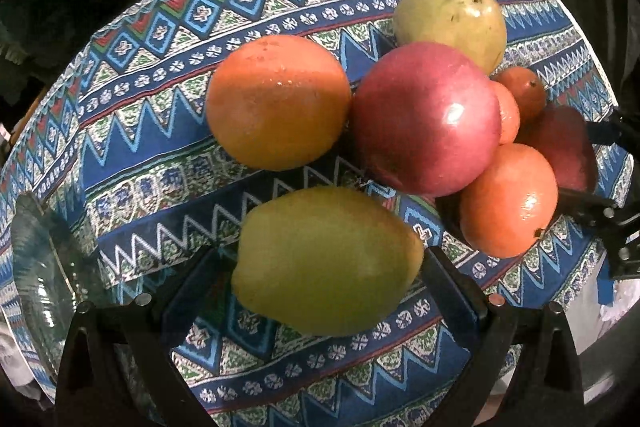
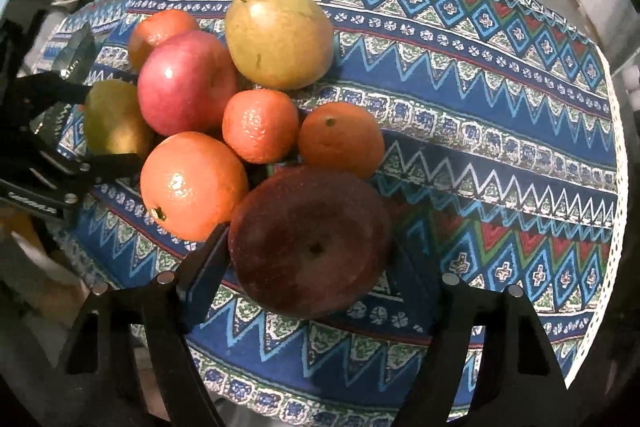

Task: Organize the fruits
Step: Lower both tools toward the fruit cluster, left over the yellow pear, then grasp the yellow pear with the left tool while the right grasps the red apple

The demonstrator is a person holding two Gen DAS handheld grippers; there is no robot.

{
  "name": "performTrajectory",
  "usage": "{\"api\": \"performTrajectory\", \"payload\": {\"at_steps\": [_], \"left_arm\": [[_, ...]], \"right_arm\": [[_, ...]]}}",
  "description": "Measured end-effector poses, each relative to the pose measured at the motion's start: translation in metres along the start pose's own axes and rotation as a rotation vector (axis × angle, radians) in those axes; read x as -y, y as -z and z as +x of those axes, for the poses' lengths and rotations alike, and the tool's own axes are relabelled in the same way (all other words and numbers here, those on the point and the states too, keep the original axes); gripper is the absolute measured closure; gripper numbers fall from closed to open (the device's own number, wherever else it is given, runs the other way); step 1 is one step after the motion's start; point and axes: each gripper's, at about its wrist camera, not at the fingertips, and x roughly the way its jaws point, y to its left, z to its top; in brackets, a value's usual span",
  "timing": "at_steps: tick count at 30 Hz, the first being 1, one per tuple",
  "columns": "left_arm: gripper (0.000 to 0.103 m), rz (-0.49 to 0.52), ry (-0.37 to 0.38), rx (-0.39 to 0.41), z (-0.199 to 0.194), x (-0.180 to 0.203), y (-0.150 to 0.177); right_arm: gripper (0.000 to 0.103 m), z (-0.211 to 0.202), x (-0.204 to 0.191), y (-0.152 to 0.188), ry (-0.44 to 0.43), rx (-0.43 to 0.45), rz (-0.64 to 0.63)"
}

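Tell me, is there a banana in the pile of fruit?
No, the patterned cloth holds only round fruits: oranges such as one, a red apple, a dark apple and green-yellow fruits.

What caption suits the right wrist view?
Right gripper straddles a dark apple beside oranges on a patterned cloth.

Apples (image 2: 186, 83), oranges (image 2: 194, 185) and green mangoes (image 2: 278, 37) cluster touching on cloth.

Two apples (image 2: 186, 81), two pears (image 2: 280, 35), and seemingly four oranges (image 2: 194, 185).
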Motion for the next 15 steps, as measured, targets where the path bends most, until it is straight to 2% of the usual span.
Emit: {"api": "performTrajectory", "payload": {"at_steps": [5, 9, 15], "left_arm": [[0.005, -0.004, 0.02, 0.002, 0.008, 0.001, -0.002], [0.016, 0.0, 0.058, 0.016, 0.01, 0.003, -0.008], [0.017, 0.007, 0.066, 0.036, 0.009, 0.003, -0.009]], "right_arm": [[0.027, -0.001, 0.014, -0.004, 0.033, 0.023, 0.035], [0.027, 0.003, 0.008, -0.001, 0.032, 0.02, 0.036], [0.028, 0.004, 0.002, 0.001, 0.067, 0.039, 0.026]]}}
